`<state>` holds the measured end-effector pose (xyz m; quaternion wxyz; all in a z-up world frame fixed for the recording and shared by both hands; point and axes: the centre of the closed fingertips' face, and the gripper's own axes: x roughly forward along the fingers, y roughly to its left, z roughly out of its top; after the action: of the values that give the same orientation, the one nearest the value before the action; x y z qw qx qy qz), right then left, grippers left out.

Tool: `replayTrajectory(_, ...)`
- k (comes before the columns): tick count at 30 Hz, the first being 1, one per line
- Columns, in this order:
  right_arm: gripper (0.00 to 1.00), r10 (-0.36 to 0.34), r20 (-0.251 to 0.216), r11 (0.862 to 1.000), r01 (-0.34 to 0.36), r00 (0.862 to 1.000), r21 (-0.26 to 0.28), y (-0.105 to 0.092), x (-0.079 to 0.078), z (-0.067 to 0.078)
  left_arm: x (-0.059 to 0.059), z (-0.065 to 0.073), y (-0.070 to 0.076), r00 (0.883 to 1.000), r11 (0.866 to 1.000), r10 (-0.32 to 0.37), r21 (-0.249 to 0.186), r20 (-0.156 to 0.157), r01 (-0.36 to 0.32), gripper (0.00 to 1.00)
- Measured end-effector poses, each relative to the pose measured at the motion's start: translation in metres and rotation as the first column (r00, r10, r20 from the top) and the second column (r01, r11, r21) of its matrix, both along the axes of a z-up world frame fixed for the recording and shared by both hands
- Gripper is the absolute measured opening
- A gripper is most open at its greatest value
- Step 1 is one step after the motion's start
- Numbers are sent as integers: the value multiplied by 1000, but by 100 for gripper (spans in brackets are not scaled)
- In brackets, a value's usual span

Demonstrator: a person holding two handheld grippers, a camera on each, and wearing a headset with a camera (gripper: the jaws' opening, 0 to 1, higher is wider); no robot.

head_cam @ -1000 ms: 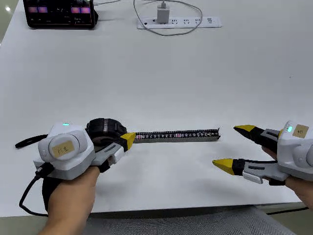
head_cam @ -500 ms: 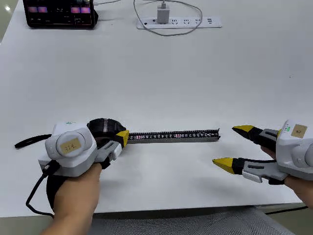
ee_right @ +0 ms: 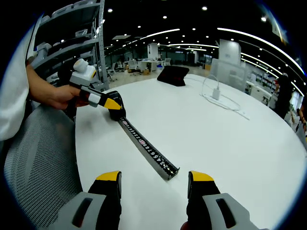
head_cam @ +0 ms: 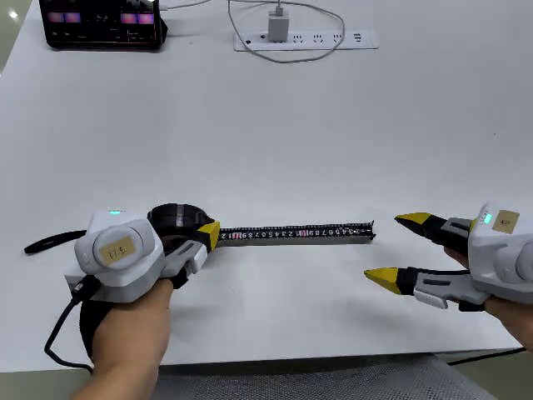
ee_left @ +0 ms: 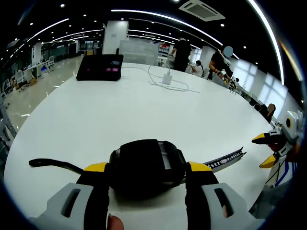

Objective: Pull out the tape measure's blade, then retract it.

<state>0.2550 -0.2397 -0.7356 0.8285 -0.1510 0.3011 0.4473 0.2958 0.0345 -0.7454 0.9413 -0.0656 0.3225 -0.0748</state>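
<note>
A black tape measure case (head_cam: pixel 176 220) lies on the white table (head_cam: pixel 275 142), and my left gripper (head_cam: pixel 200 243) is shut on it, yellow tips either side of the case (ee_left: pixel 147 163). Its blade (head_cam: pixel 296 232) runs out flat to the right across the table. My right gripper (head_cam: pixel 396 248) stands open just right of the blade's end, with nothing in it. In the right gripper view the blade's end hook (ee_right: pixel 171 172) sits just ahead of the gap of the right gripper (ee_right: pixel 156 177). A black wrist strap (ee_left: pixel 48 164) trails left from the case.
At the far edge lie a white power strip (head_cam: pixel 304 37) with a charger (head_cam: pixel 277 23) and looped cable, and a dark device with a lit screen (head_cam: pixel 102 21). The table's near edge runs just below both grippers. A grey mesh chair (ee_right: pixel 38 158) stands beside the table.
My left gripper has shifted slightly left on the case. The blade's end and the right gripper have barely moved.
</note>
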Motion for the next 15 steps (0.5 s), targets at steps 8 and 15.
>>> replayTrajectory(8,49,81,-1,992,-80,997,-97,-4,10,-11,0,0,0,1000,1000,-2,-3,-2,2,59)
replayTrajectory(15,46,157,-35,975,-160,987,-157,1,11,-14,0,-1,0,1000,1000,-2,-5,-3,2,60)
